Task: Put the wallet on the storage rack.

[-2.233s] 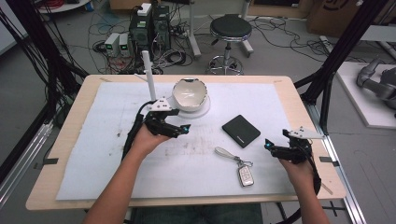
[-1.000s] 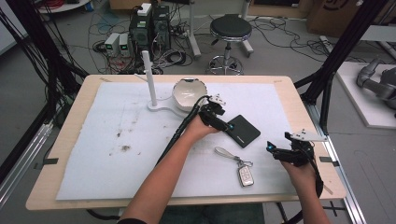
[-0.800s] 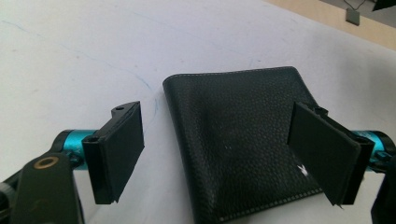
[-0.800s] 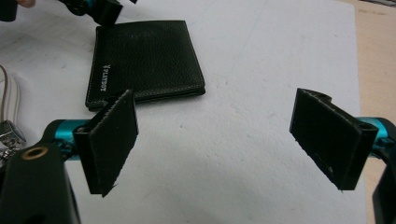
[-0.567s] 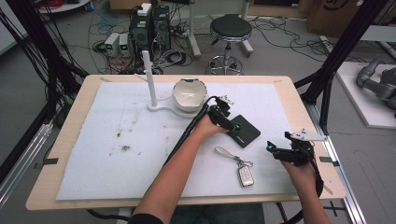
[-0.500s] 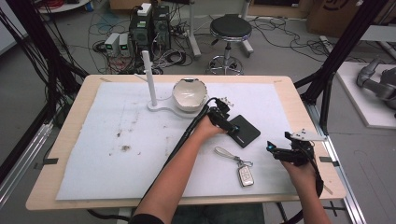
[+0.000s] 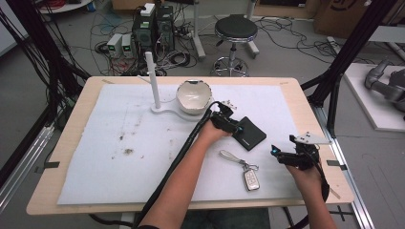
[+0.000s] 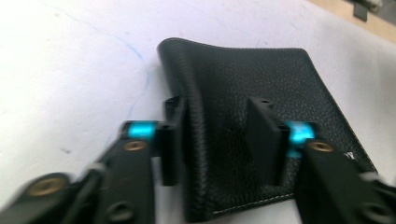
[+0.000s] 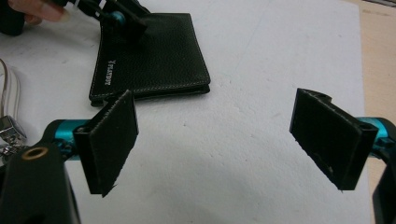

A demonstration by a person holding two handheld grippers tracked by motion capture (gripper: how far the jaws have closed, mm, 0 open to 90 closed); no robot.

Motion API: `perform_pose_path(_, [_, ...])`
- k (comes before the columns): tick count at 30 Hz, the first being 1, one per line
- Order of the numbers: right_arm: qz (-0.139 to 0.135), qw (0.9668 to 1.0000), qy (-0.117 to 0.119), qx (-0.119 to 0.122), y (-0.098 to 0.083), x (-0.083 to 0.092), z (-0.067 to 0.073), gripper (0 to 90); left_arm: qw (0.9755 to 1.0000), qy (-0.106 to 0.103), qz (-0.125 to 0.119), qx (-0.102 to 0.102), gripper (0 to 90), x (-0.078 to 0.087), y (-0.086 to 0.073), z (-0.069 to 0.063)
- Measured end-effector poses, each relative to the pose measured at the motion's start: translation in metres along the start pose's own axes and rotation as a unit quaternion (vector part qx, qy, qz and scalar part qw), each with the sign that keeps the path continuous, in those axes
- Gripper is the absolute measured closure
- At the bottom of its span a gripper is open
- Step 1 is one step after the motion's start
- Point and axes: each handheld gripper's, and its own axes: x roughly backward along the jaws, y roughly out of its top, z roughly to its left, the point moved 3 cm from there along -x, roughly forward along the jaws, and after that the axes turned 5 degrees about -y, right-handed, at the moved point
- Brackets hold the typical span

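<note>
The left hand-held gripper [image 8: 215, 135] has just been closing its jaws over the black leather wallet [image 8: 261, 107]. One jaw stands at the folded edge, the other rests on the cover, and the leather bulges between them, so the pinch looks begun but not firm. To do this well, I judge the jaws should settle deeper over the fold so both leaves are caught, then close fully before any lift, or the top flap alone may rise and the wallet flop open. The wallet [image 7: 248, 133] lies flat on the white-covered surface [image 7: 95, 143], right of the bowl [image 7: 193, 95] and above the key fob [image 7: 250, 177]. Farther right, the right hand-held gripper [image 9: 215, 135] hovers wide open and empty, with the wallet [image 9: 149, 56] ahead of it and well apart.
</note>
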Motion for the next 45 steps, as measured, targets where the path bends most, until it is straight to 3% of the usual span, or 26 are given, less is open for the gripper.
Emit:
perform_pose_path(2, [0.001, 1.0, 0.001, 0.0, 0.0, 0.0, 0.0, 15.4, 1.0, 0.002, -0.004, 0.008, 70.5, 0.001, 0.0, 0.001])
perform_pose_path(5, [0.003, 1.0, -0.002, 0.004, -0.001, 0.0, -0.001, 15.4, 0.9999, 0.005, -0.006, 0.01, 77.0, 0.003, 0.001, 0.001])
perform_pose_path(9, [0.003, 1.0, -0.002, 0.002, -0.002, 0.0, -0.002, 15.4, 0.9997, 0.02, -0.003, -0.015, 80.2, 0.006, 0.005, -0.006])
perform_pose_path(12, [0.003, 1.0, -0.002, 0.002, -0.001, 0.0, -0.002, 15.4, 0.9996, 0.025, 0.0, -0.011, 80.4, 0.01, 0.009, -0.009])
perform_pose_path(15, [0.001, 1.0, -0.003, 0.004, 0.0, 0.001, -0.001, 15.4, 0.9996, 0.024, -0.01, -0.015, 80.9, 0.017, 0.013, -0.015])
perform_pose_path(18, [0.004, 1.0, -0.003, 0.005, -0.001, 0.001, 0.0, 15.4, 0.9984, 0.026, -0.032, -0.039, 81.1, 0.028, 0.024, -0.025])
perform_pose_path(21, [0.003, 1.0, -0.002, 0.005, -0.001, 0.0, 0.001, 15.4, 0.9977, 0.031, -0.04, -0.045, 81.2, 0.035, 0.029, -0.029])
perform_pose_path(26, [0.005, 1.0, -0.002, 0.006, -0.001, -0.001, 0.001, 15.4, 0.9959, 0.042, -0.048, -0.063, 81.4, 0.054, 0.039, -0.036])
perform_pose_path(32, [0.006, 1.0, 0.003, 0.003, 0.0, -0.003, 0.003, 15.4, 0.9926, 0.056, -0.069, -0.083, 81.7, 0.091, 0.05, -0.044])
perform_pose_path(34, [0.006, 1.0, 0.005, 0.006, 0.0, -0.004, 0.005, 15.4, 0.9922, 0.056, -0.072, -0.085, 81.7, 0.095, 0.052, -0.045])
perform_pose_path(39, [0.008, 0.9999, 0.009, 0.009, 0.002, -0.006, 0.008, 15.4, 0.989, 0.064, -0.094, -0.095, 81.7, 0.123, 0.061, -0.05])
perform_pose_path(42, [0.009, 0.9999, 0.009, 0.01, 0.003, -0.007, 0.01, 15.5, 0.9862, 0.079, -0.102, -0.104, 81.7, 0.146, 0.067, -0.051])
perform_pose_path(45, [0.008, 0.9999, 0.008, 0.01, 0.004, -0.007, 0.011, 15.4, 0.9845, 0.087, -0.111, -0.104, 81.7, 0.158, 0.069, -0.05])
